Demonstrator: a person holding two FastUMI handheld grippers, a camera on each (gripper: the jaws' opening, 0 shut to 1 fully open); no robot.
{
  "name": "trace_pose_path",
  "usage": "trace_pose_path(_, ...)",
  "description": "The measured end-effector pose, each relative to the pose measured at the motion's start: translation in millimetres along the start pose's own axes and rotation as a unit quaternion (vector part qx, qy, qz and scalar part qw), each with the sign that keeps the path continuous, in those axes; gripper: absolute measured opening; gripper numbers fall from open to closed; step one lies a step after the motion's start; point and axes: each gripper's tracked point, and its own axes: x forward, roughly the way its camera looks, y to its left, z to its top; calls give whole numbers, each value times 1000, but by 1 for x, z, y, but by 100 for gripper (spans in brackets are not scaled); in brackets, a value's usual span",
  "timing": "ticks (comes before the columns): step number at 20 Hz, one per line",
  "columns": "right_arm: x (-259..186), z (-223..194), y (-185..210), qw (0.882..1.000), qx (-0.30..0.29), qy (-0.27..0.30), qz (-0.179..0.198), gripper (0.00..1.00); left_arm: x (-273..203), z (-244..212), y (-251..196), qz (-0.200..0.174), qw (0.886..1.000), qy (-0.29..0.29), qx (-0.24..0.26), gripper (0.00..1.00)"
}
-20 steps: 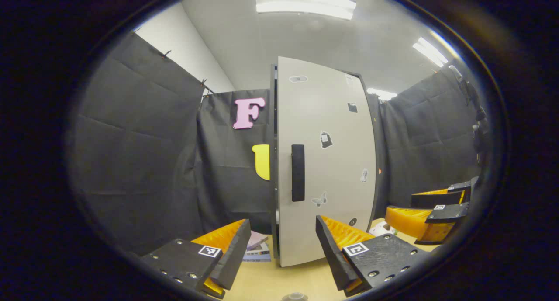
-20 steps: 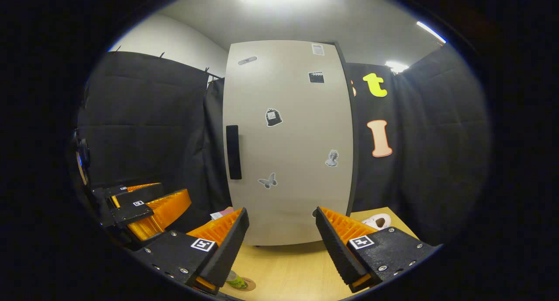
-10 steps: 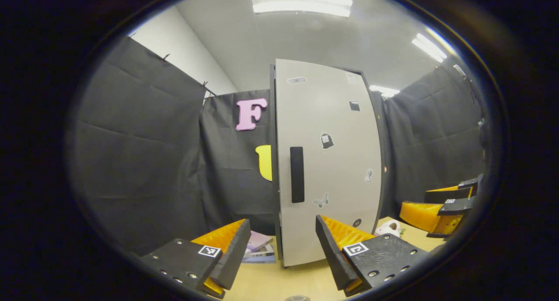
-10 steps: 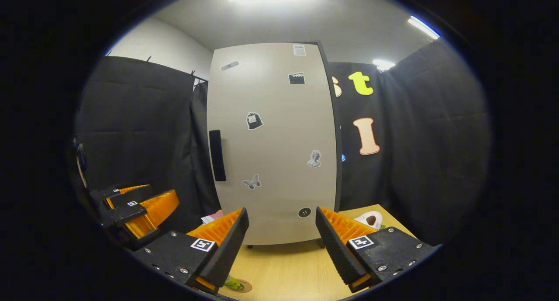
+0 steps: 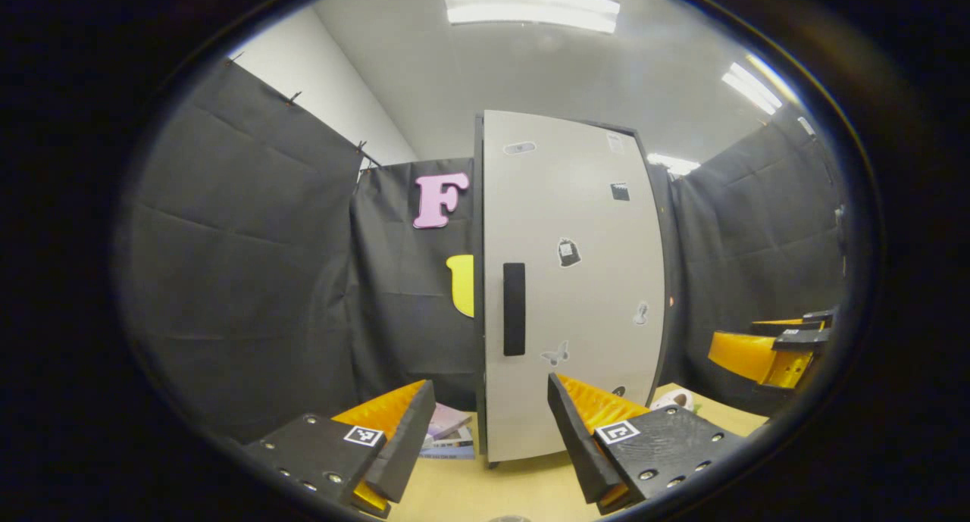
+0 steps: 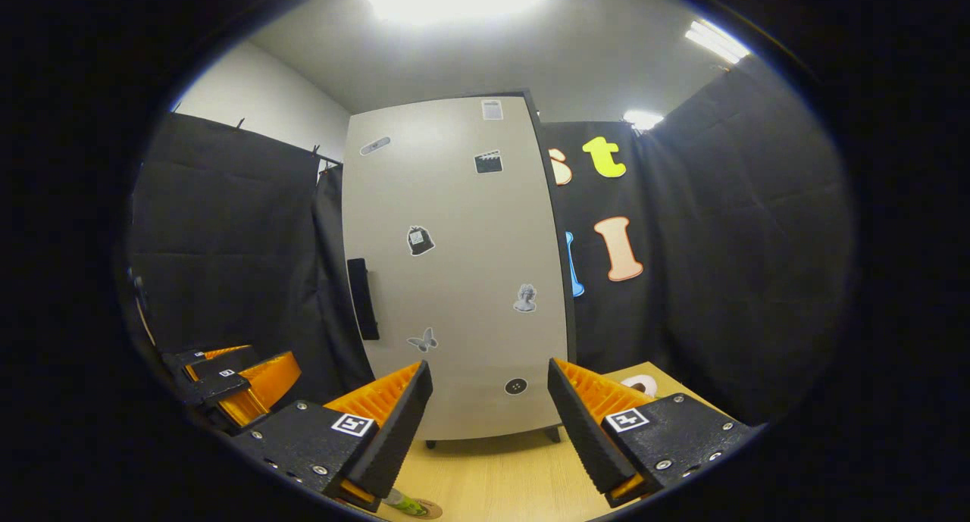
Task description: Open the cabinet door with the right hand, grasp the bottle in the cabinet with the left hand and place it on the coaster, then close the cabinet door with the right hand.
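Door (image 6: 455, 272) shut, handle (image 6: 363, 298) untouched. Both hand-held grippers, left (image 5: 489, 446) and right (image 6: 489, 431), apart and empty, near over surface (image 6: 492, 476). Bottle (image 6: 402, 501) on coaster (image 6: 429, 510).

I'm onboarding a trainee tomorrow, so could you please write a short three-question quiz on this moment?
1. True or false: the cabinet door is shut.
2. Which edge of the door carries the black handle in the right gripper view: A left, B right?
3. Fill in: both the left gripper and the right gripper are ____ and hold nothing.

Key: 1 true; 2 A; 3 open.
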Motion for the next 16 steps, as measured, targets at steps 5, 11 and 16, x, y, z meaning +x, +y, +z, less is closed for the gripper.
trace_pose_path(5, 0, 2, 2, 1000, -2, -1, 3, 95, -2, 6, 0, 0, 1000, 0, 2, 86)
trace_pose_path(11, -1, 5, -4, 1000, -1, -7, -5, 95, 0, 5, 0, -1, 1000, 3, 7, 86)
trace_pose_path(16, 2, 7, -11, 1000, 0, -13, -12, 95, -2, 7, -2, 1, 1000, 2, 7, 86)
